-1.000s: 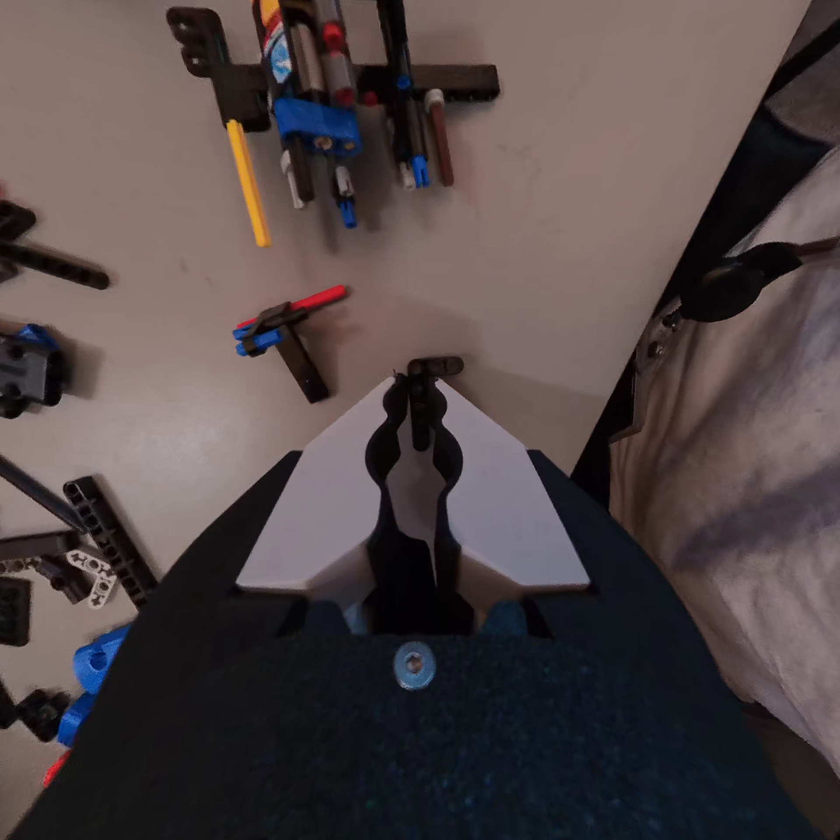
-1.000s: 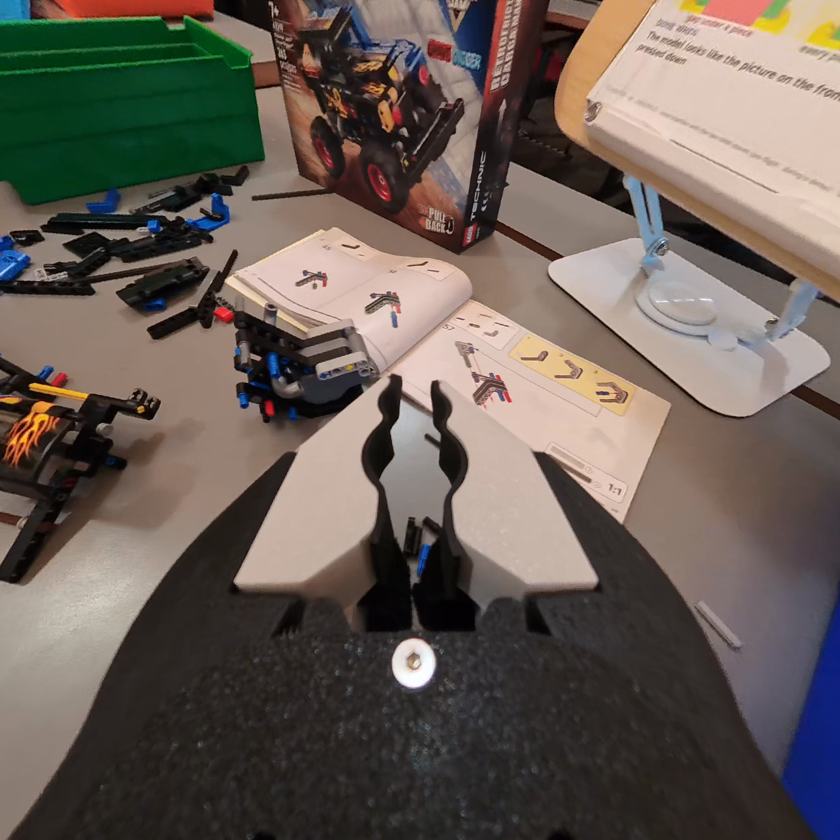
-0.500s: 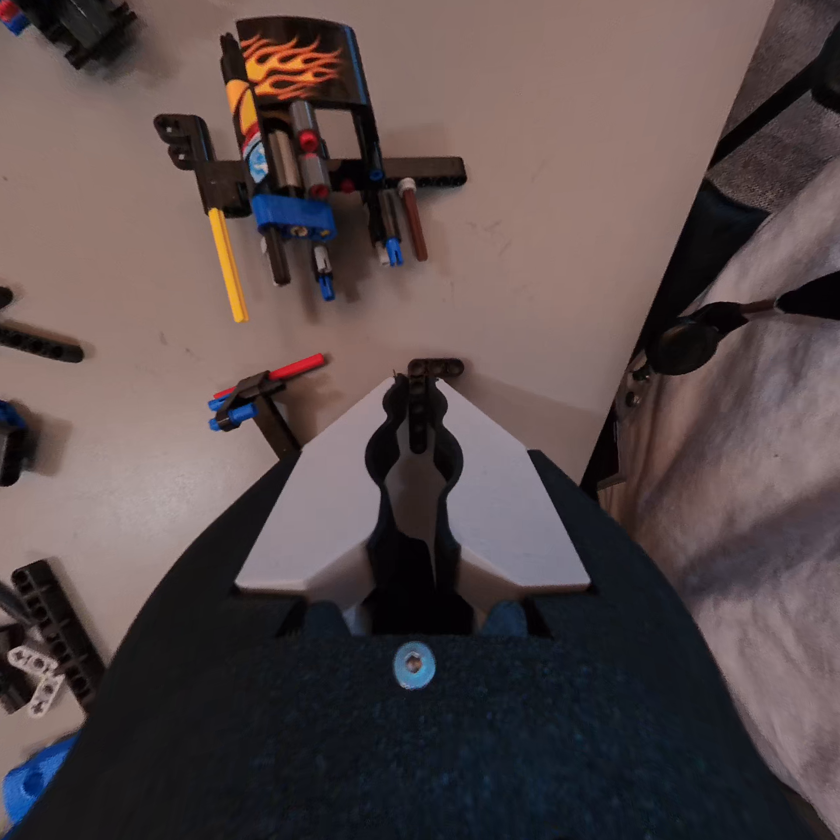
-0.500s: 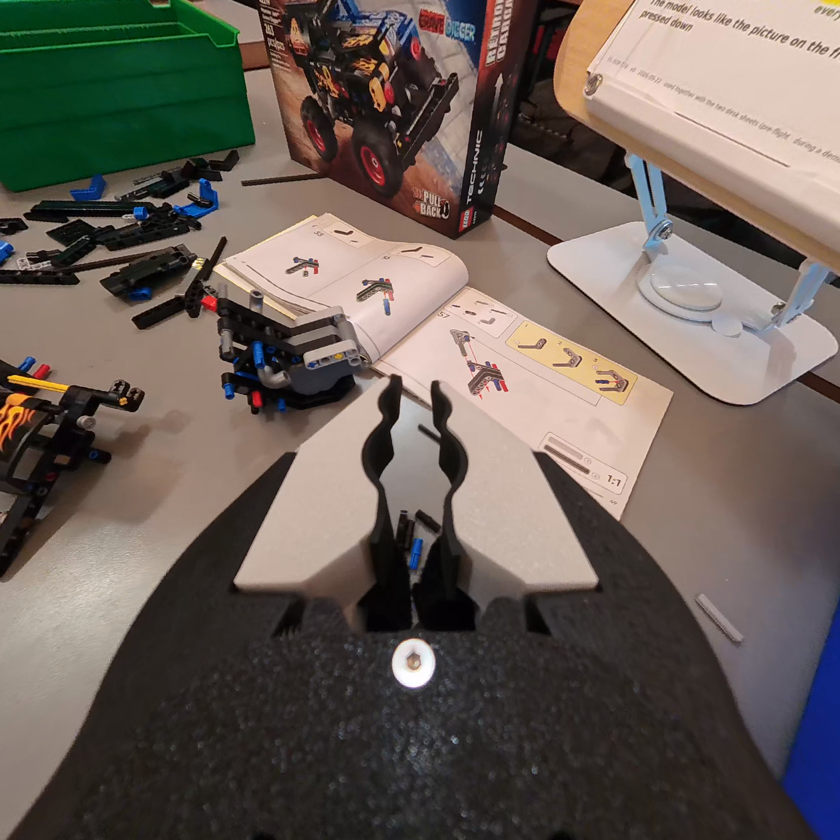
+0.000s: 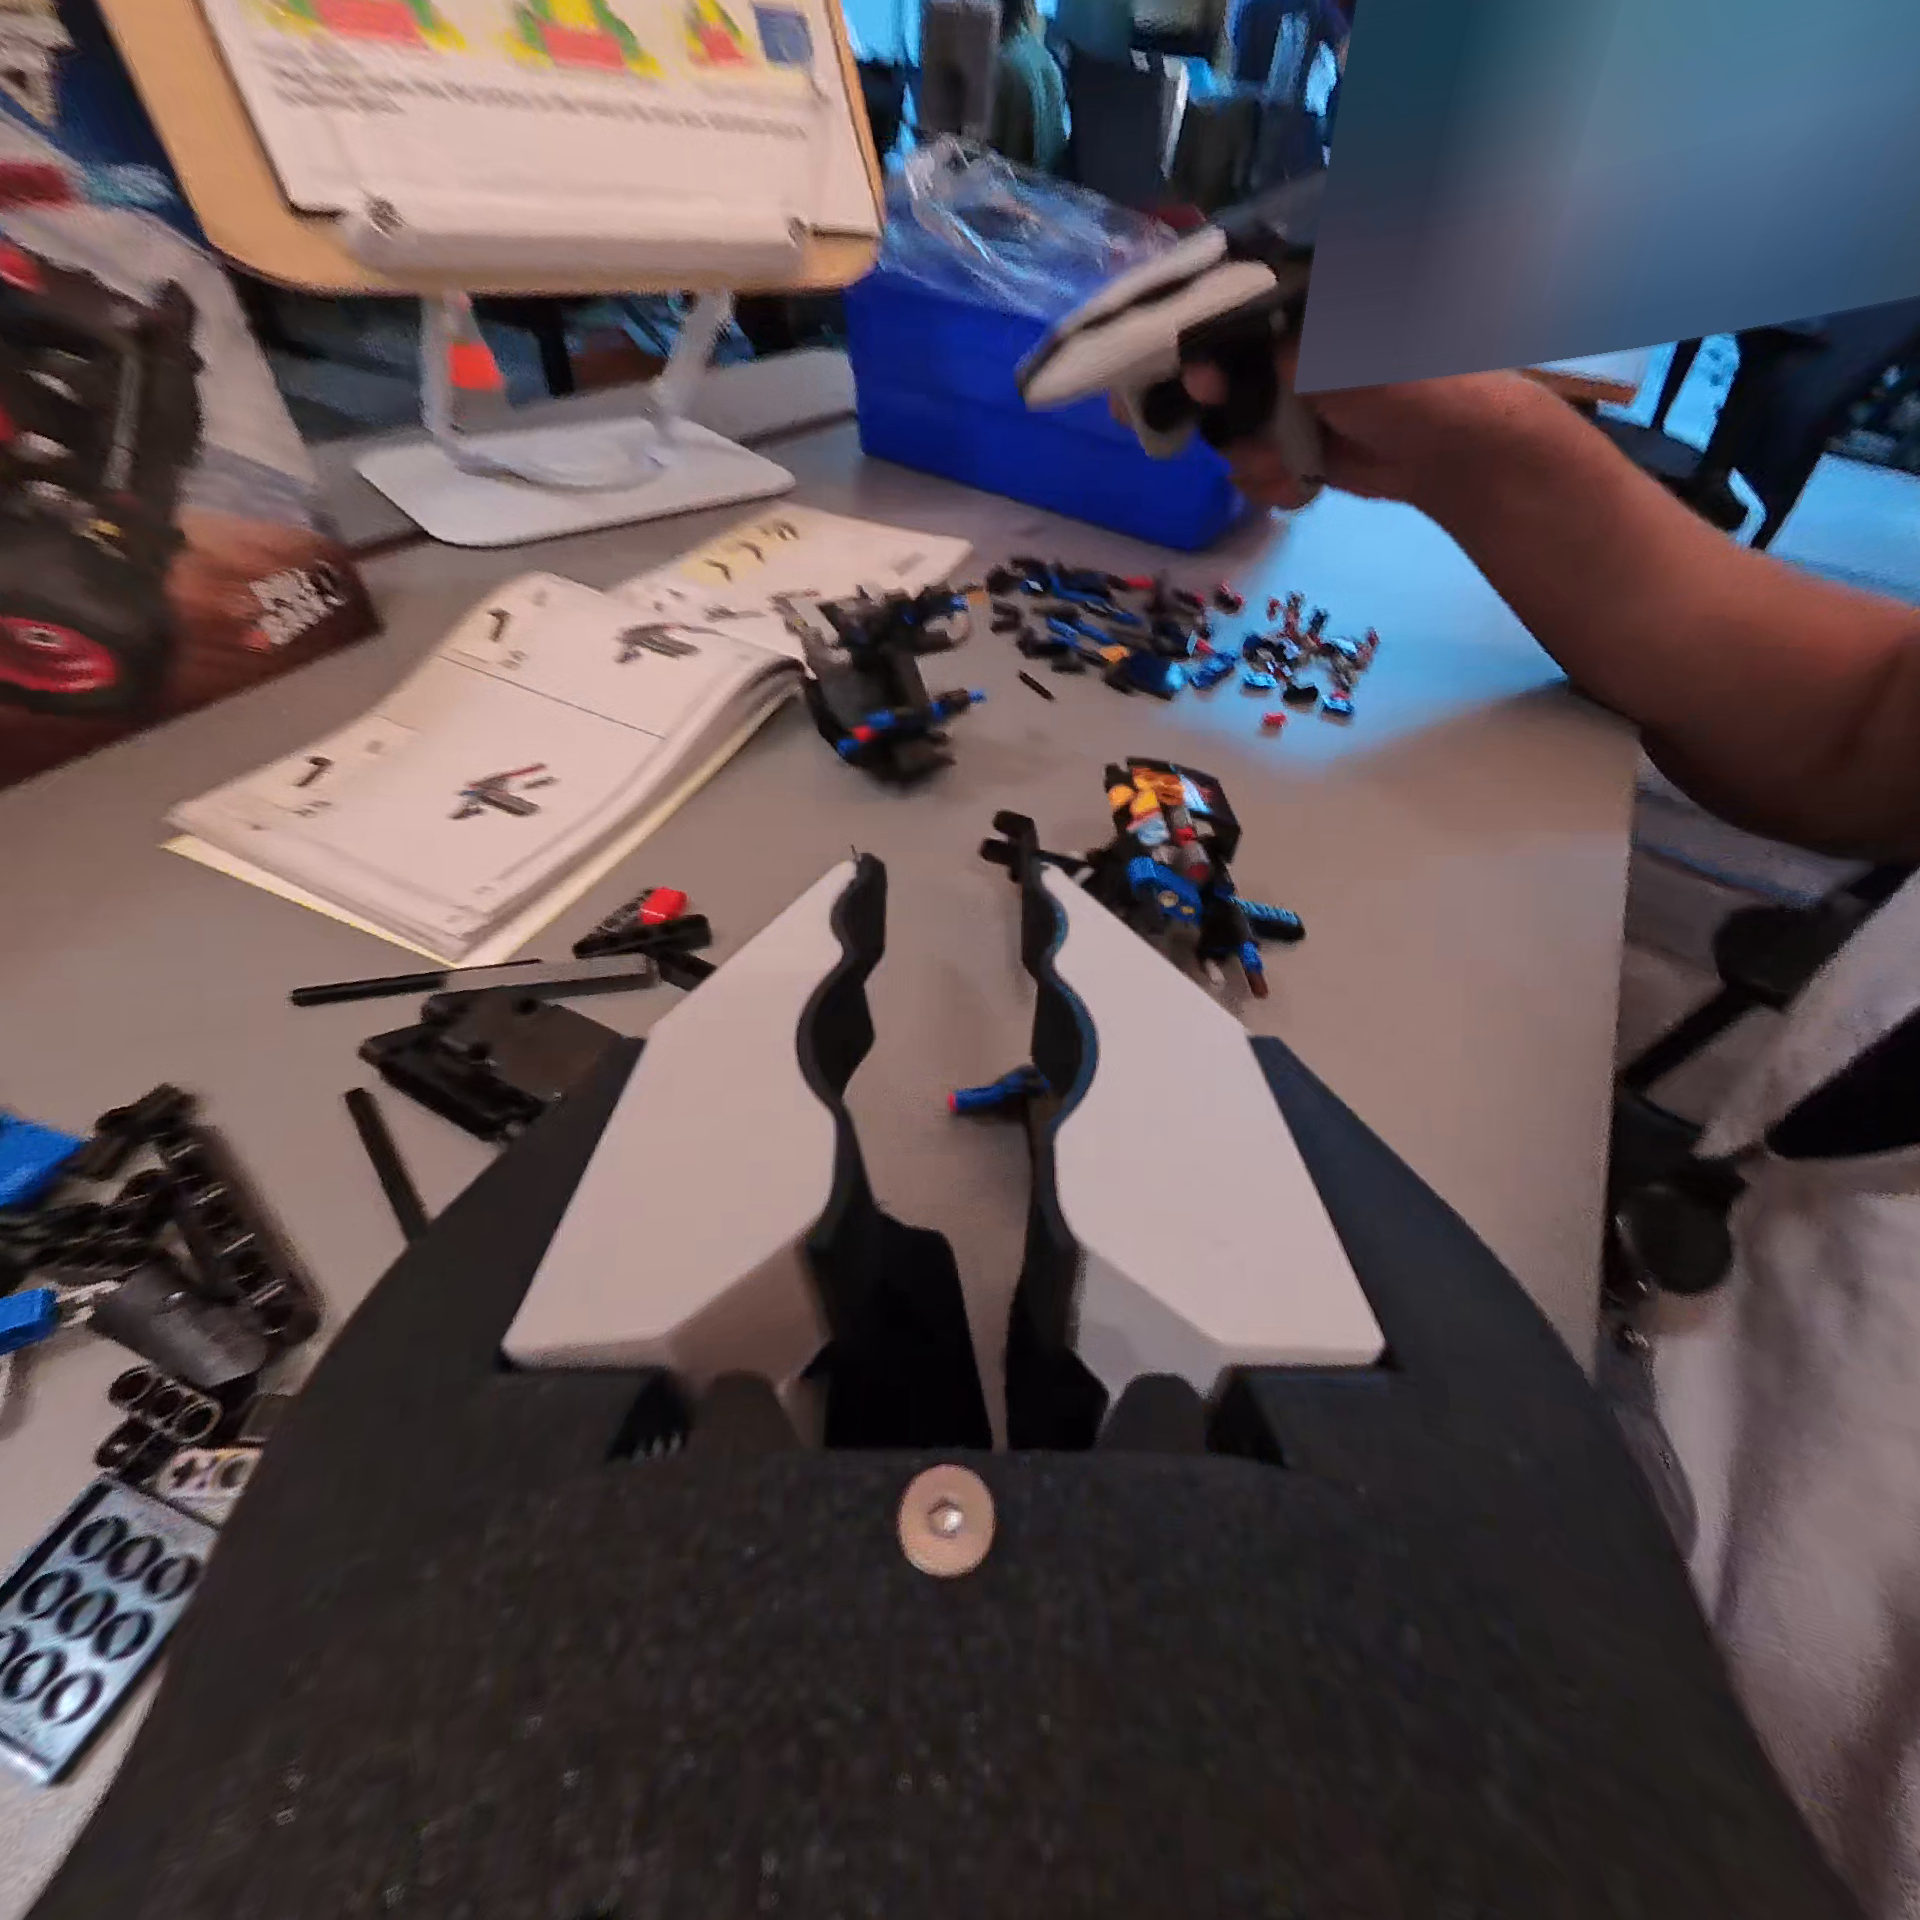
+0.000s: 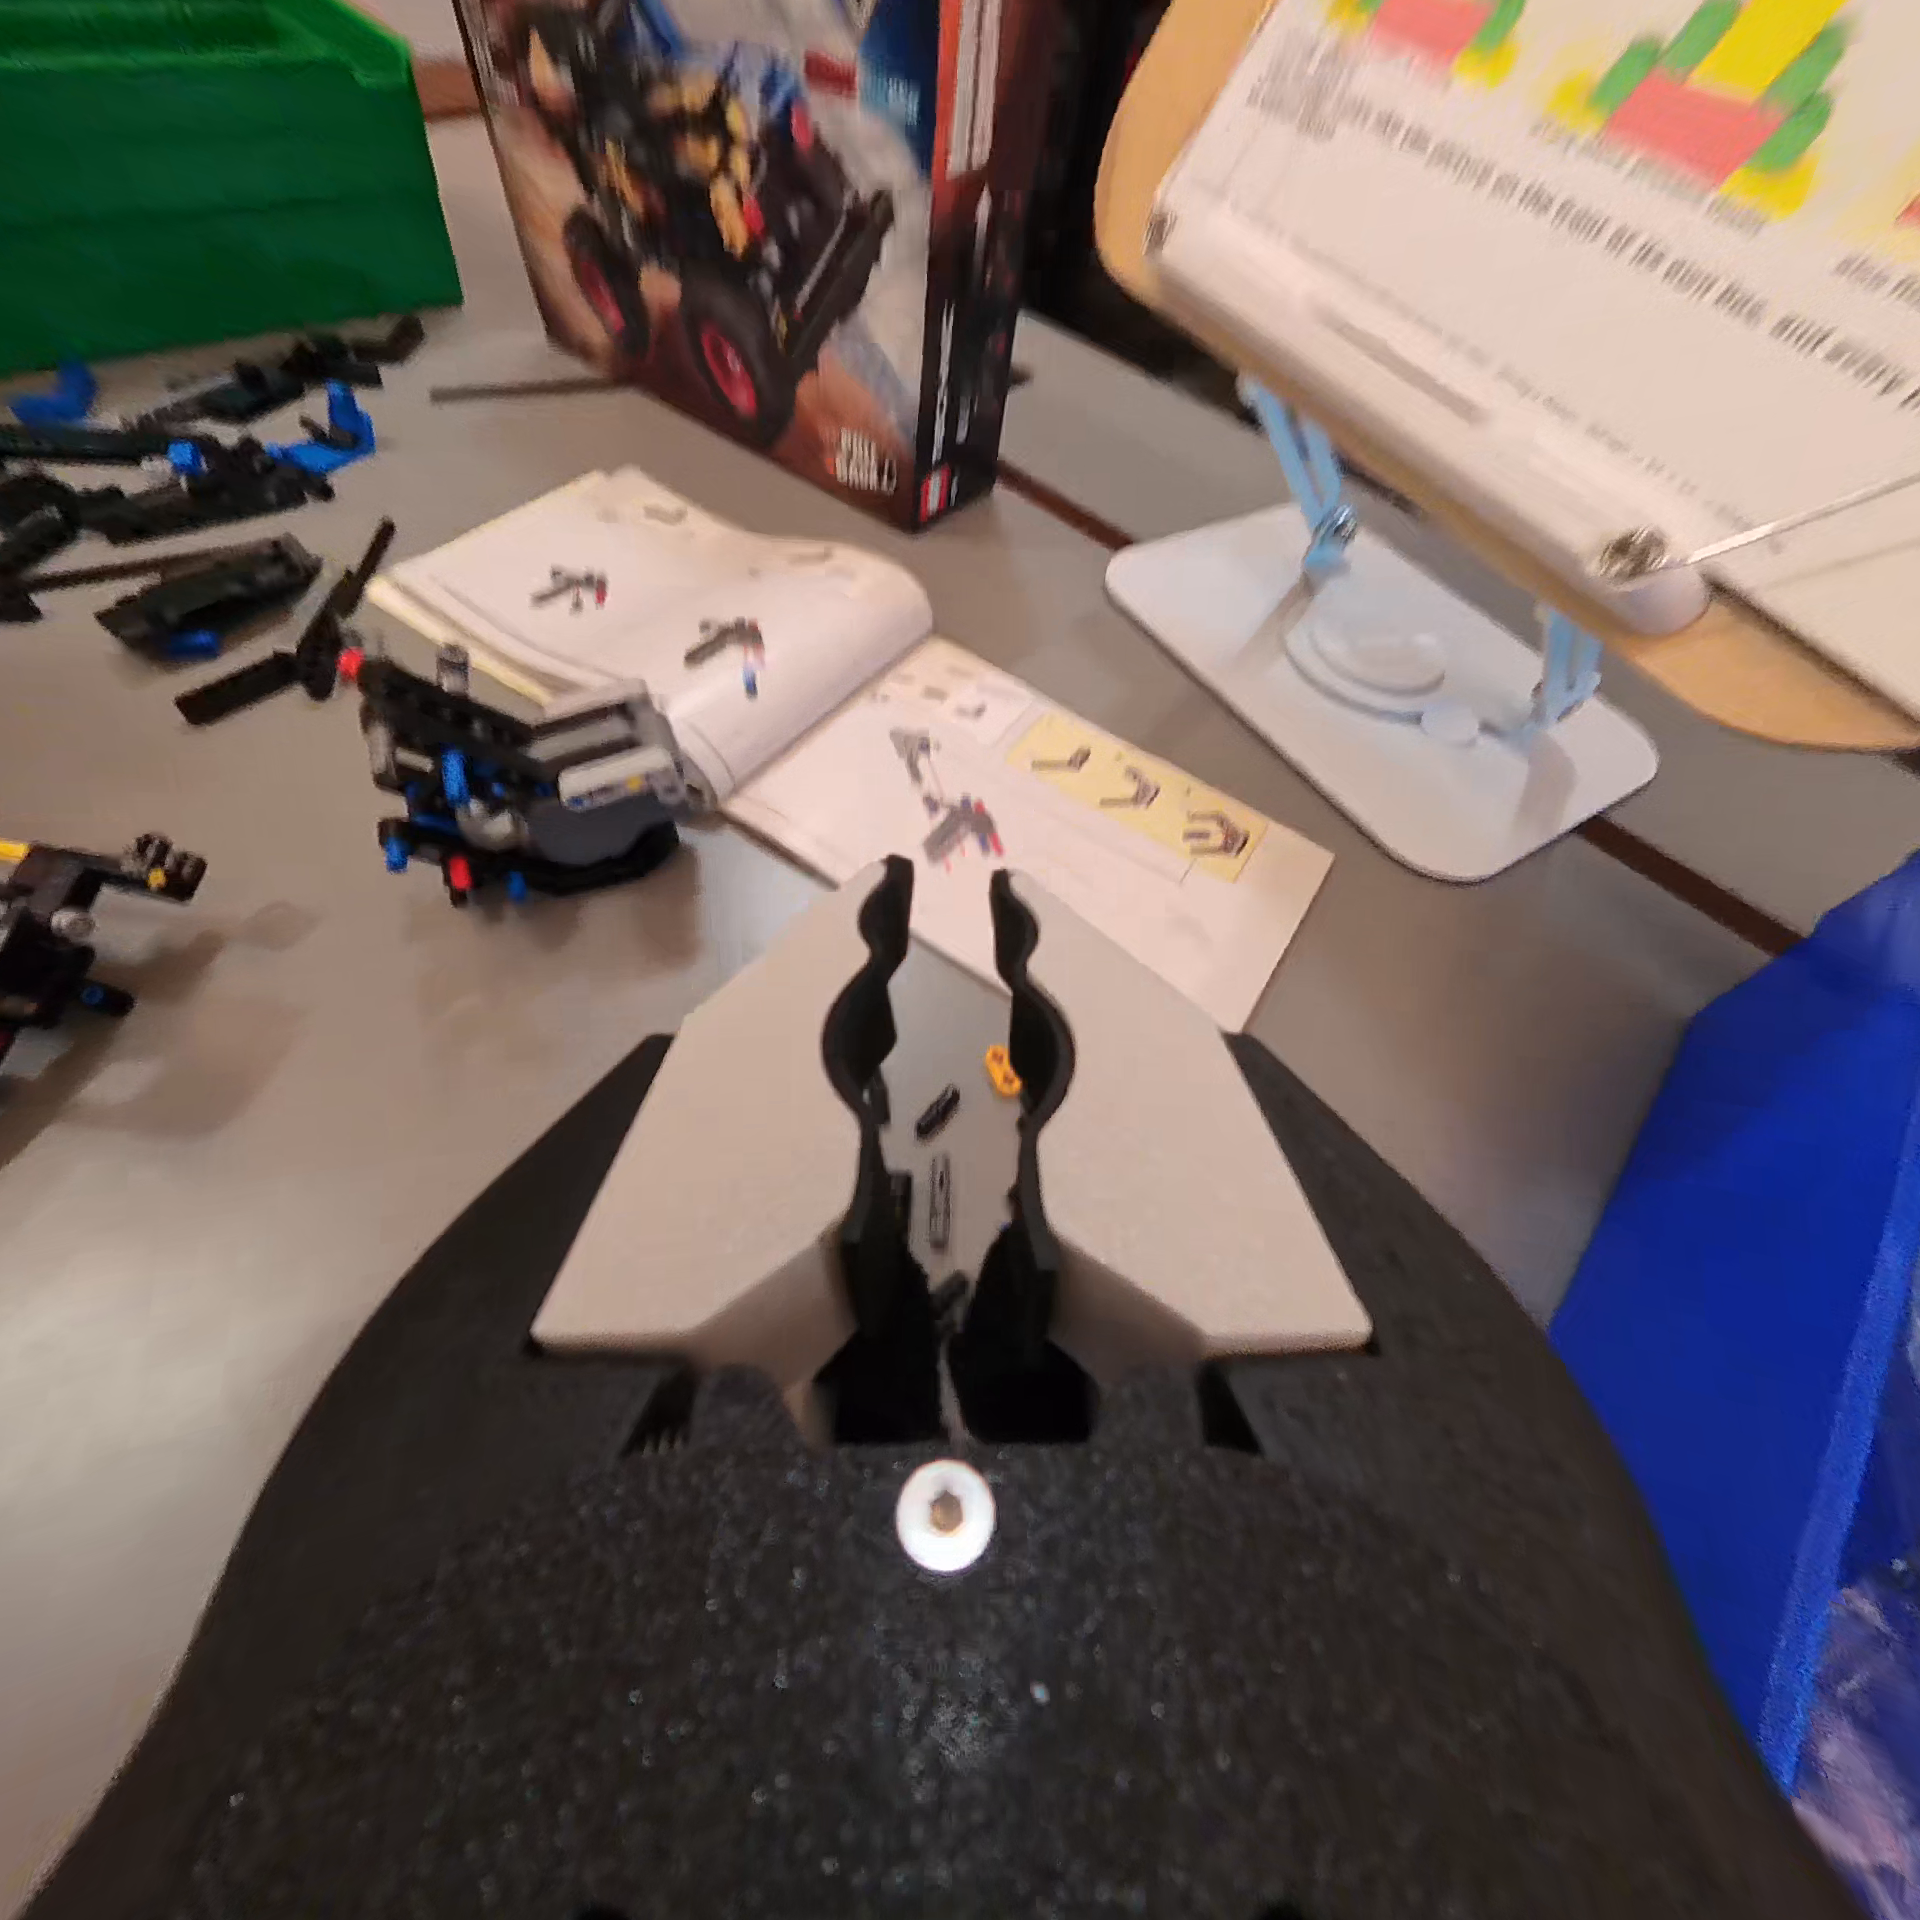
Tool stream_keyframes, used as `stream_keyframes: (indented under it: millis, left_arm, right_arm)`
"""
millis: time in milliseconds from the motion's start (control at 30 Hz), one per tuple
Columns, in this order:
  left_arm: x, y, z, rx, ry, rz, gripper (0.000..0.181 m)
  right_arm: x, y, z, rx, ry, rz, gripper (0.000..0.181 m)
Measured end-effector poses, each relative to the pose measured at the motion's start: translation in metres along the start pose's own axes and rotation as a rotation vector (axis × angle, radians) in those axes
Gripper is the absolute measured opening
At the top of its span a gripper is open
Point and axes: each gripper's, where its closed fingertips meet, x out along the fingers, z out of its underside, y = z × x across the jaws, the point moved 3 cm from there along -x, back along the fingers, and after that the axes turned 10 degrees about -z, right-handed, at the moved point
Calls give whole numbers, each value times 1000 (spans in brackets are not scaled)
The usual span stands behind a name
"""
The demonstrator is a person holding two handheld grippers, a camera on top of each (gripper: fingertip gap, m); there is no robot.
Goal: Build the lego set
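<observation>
My left gripper [image 5: 945, 883] is open and empty, a little above the grey table. A small blue pin [image 5: 992, 1093] lies on the table between its fingers. The flame-decorated sub-assembly [image 5: 1174, 842] lies just beyond its right fingertip. A grey and black chassis block [image 5: 873, 681] stands by the open instruction booklet [image 5: 499, 769]. My right gripper [image 6: 945, 883] is open by a narrow gap and empty, above an orange piece [image 6: 1001, 1070] and a black pin [image 6: 935, 1112]. It also shows far off in the left wrist view [image 5: 1143, 312], held up in a hand. The chassis block [image 6: 520, 769] is to its left.
Loose pieces [image 5: 1195, 644] lie past the chassis, more black beams [image 5: 187, 1226] at the left. The set's box [image 6: 779, 239], a green bin [image 6: 187, 177], a document stand [image 6: 1455, 717] and a blue bin [image 6: 1766, 1247] ring the table. A forearm [image 5: 1662, 623] crosses the right side. One gripper's finger ends stand about 30 cm off the other's.
My left gripper was shut on a small black piece, pointing down at the table; now it is open, empty and tilted up across the table. My right gripper has shifted right.
</observation>
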Motion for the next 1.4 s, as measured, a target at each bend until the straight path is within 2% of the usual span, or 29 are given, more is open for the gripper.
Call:
stream_keyframes:
  millis: [100,167,233,333,400,467,533,633,833,933,1167,1400]
  left_arm:
    - [0,-12,-2,-12,65,-78,24]
    - [-1,-12,-4,-11,82,-75,24]
    - [-2,-13,-5,2,94,-82,22]
    - [-2,-11,-4,26,92,-88,21]
    - [0,-9,-2,50,80,-92,20]
    - [2,-6,0,79,63,-93,20]
    - [4,-3,2,102,51,-91,19]
    - [4,-2,2,113,51,-91,18]
    - [4,1,1,100,53,-65,18]
    - [5,2,2,111,51,-65,18]
    - [4,4,2,124,52,-66,18]
    - [3,3,1,117,60,-70,17]
  right_arm:
    - [2,-4,23,-10,-160,-69,16]
    - [-4,2,32,-79,-237,-22,15]
    - [-13,2,35,-103,-254,-28,14]
    - [-24,-6,42,-38,-241,-111,14]
    - [-21,-15,50,-43,-270,-174,14]
    - [-14,-26,67,-57,-363,-238,17]
    - [-7,-33,79,-86,-452,-252,25]
    - [-3,-33,85,-121,-503,-218,26]
    - [3,-28,94,-60,-525,-224,22]
    - [5,-28,95,-26,-520,-245,13]
    - [6,-28,94,-104,-530,-220,3]
    - [-2,-28,83,-125,-484,-206,3]
